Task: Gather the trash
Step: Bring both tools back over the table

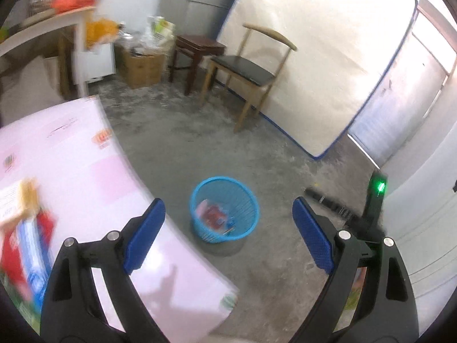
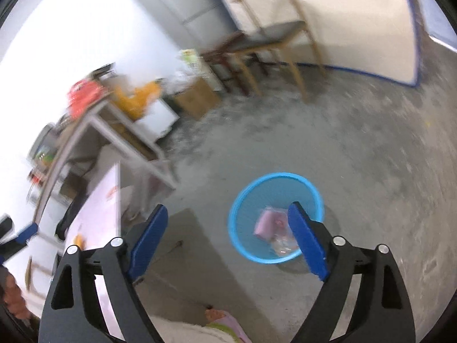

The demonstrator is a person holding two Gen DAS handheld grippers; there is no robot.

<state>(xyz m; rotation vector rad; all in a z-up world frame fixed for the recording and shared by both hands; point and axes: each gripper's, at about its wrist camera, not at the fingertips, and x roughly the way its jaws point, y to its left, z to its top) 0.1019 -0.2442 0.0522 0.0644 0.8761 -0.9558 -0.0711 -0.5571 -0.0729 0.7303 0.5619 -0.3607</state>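
holding pink wrappers (image 2: 270,223), blue basket (image 2: 237,208)

grey concrete floor (image 1: 182,131), wooden chair (image 1: 245,71) beside a leaning mattress (image 1: 320,57).

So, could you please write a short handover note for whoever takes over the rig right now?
Left gripper: open, holding nothing, pointing towards the floor beside the table.
Right gripper: open, holding nothing, over the floor near the basket.
Round blue plastic mesh basket stands on the grey concrete floor, apart from the table.
Done: a pink packet and a red wrapper already lie in the basket.
Left: blurred red and blue packaging sits on the pink-covered table; it probably goes in next. Motion blur hides finer detail.
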